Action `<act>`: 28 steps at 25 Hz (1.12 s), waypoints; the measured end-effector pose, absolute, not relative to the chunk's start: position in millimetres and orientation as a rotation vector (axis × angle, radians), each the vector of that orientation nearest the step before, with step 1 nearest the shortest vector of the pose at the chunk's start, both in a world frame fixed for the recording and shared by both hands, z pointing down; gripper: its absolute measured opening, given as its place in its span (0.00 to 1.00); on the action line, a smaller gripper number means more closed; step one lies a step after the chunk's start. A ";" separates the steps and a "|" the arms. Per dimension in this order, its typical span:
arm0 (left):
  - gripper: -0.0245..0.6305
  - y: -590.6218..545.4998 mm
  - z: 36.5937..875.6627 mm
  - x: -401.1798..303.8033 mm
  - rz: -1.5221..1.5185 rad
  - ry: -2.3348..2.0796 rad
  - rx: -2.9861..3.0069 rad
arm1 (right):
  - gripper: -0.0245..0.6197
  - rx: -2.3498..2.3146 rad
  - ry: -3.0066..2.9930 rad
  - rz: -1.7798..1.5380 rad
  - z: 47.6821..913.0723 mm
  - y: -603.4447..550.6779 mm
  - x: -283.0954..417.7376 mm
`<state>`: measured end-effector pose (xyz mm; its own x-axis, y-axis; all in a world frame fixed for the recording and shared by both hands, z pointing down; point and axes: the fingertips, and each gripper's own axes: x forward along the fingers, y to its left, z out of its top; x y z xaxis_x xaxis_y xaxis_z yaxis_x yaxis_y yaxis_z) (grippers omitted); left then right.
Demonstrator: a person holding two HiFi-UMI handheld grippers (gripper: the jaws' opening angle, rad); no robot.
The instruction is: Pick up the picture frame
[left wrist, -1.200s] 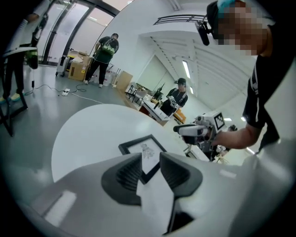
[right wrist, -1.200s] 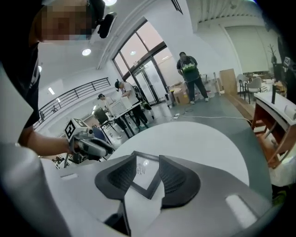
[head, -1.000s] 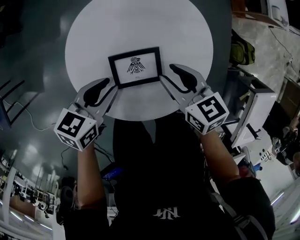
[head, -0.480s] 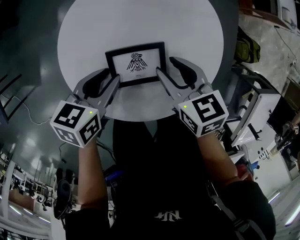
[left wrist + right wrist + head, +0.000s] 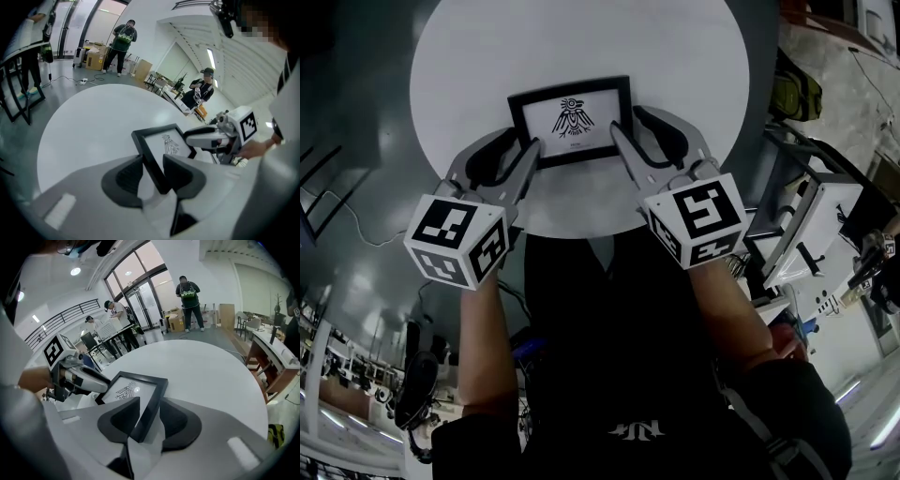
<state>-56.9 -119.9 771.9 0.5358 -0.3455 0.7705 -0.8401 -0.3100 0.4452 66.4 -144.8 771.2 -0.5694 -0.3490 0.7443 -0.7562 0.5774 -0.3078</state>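
Both tongs sit lower and further in than a second ago: back then they flanked the frame's near corners, and now each one straddles a side rail.

On my far left is glossy dark grey floor (image 5: 356, 112). In the left gripper view a person with a backpack (image 5: 123, 36) stands by cardboard boxes (image 5: 96, 58) at the back of the hall.

The left tongs (image 5: 520, 142) stand wide apart. The left rail of the picture frame (image 5: 570, 120) is between the jaws, and I see a gap at the outer pad.

The frame lies flat on the round white table (image 5: 675, 56), between the two tongs. It is black with a bird print, and its near edge faces me.

The right tongs (image 5: 630, 124) are closing with the right rail between the jaws. A pale gap shows at one pad, so they are not clamped.

Past them, the right gripper view shows glass doors (image 5: 140, 301) and a standing person (image 5: 188, 301). To my right, beside the table, are a green bag (image 5: 797, 89) and a white cart (image 5: 811, 220).
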 end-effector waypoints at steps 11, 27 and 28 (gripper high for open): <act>0.21 -117.9 778.3 -57.2 0.753 -1.007 1.852 | 0.20 0.939 -2.138 0.802 779.9 -142.7 69.0; 0.19 -121.7 743.8 -61.8 0.742 -1.070 1.851 | 0.16 1.006 -2.166 0.799 736.7 -148.2 66.3; 0.19 -123.8 735.7 -61.8 0.737 -1.081 1.862 | 0.16 1.016 -2.175 0.790 728.4 -150.2 66.4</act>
